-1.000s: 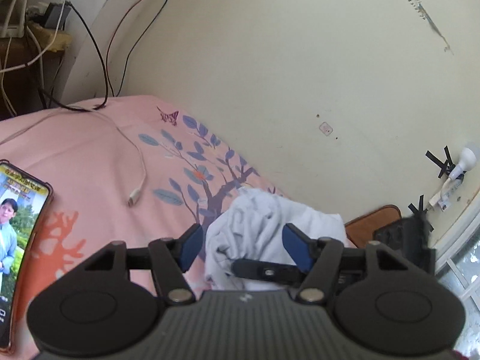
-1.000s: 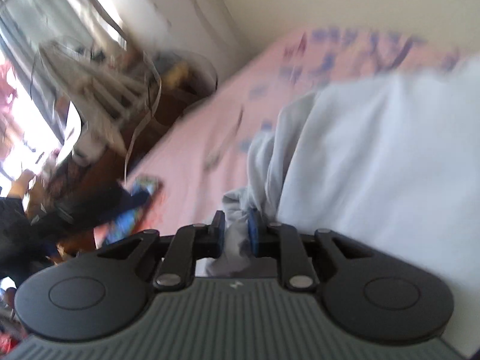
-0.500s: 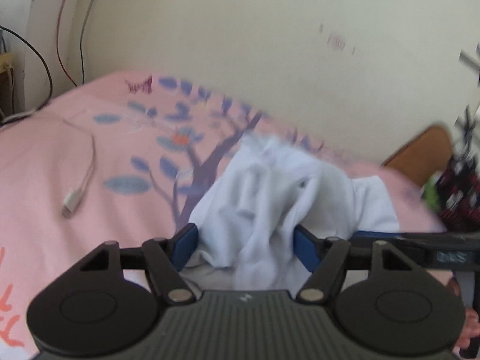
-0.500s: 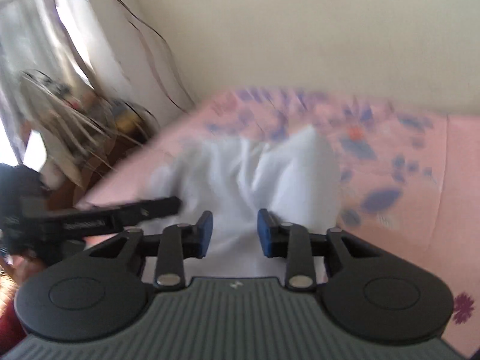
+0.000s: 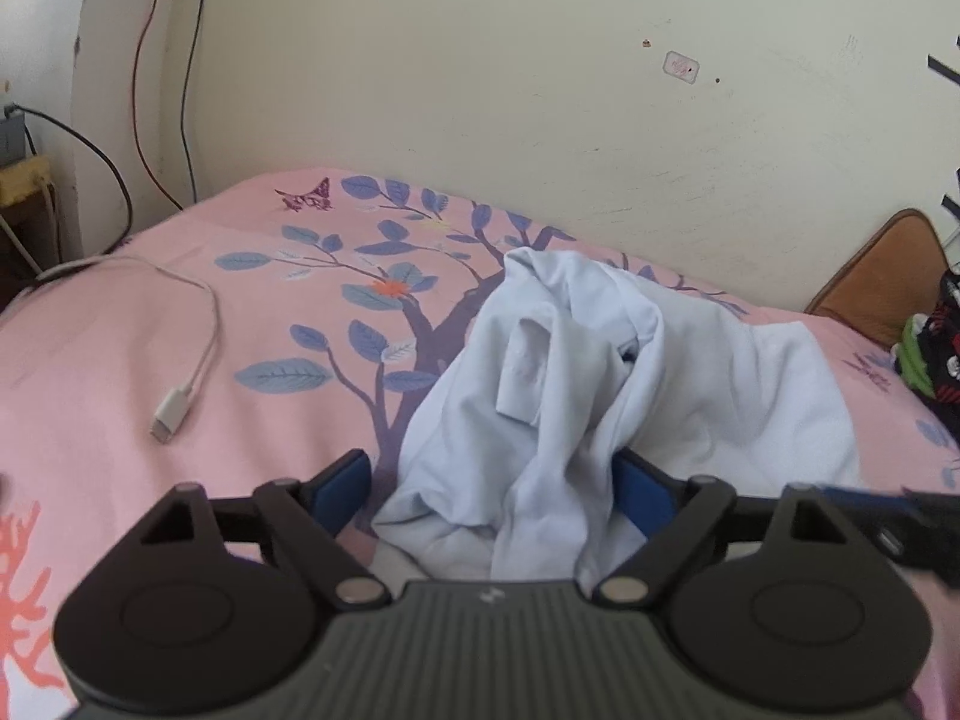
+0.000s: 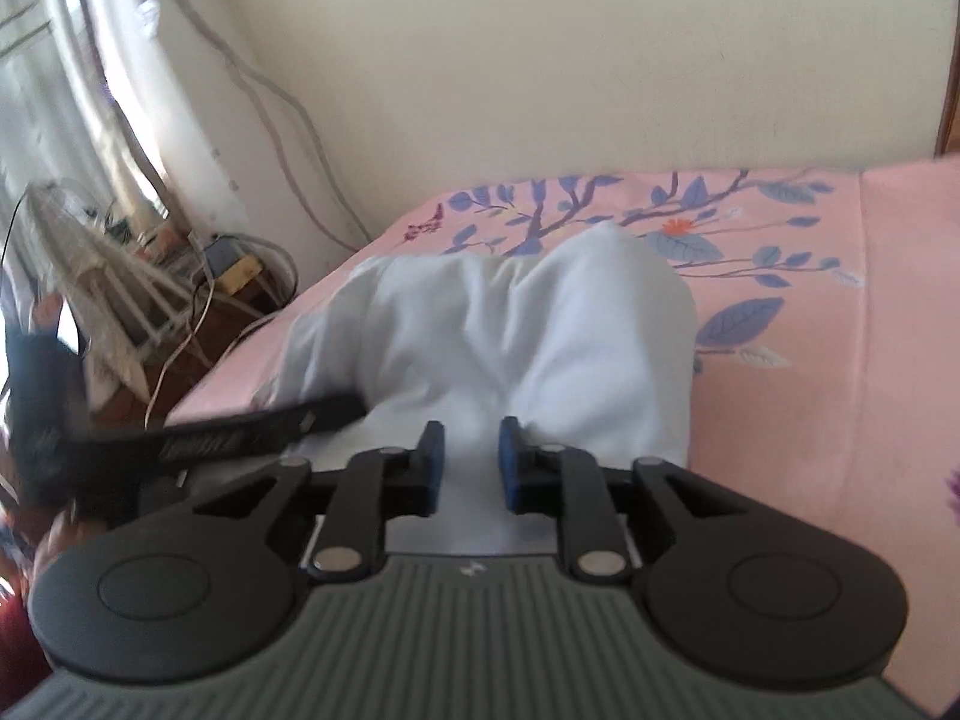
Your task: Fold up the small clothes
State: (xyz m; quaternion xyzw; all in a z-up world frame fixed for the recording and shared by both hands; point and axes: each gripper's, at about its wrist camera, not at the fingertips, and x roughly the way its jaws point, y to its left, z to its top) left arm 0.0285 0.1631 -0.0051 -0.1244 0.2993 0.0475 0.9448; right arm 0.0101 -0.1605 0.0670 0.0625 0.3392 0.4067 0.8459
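Between the wide-apart, just-opened jaws of the left gripper (image 5: 489, 489) the crumpled pale-blue cotton garment (image 5: 600, 384) bunches, unclamped; right gripper (image 6: 471, 462), jaws slightly parted and just opening, unpinched, faces its near edge; both equally close.

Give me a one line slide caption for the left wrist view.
Open left gripper, its jaws just widened, straddles a crumpled white garment on the pink floral bedsheet.
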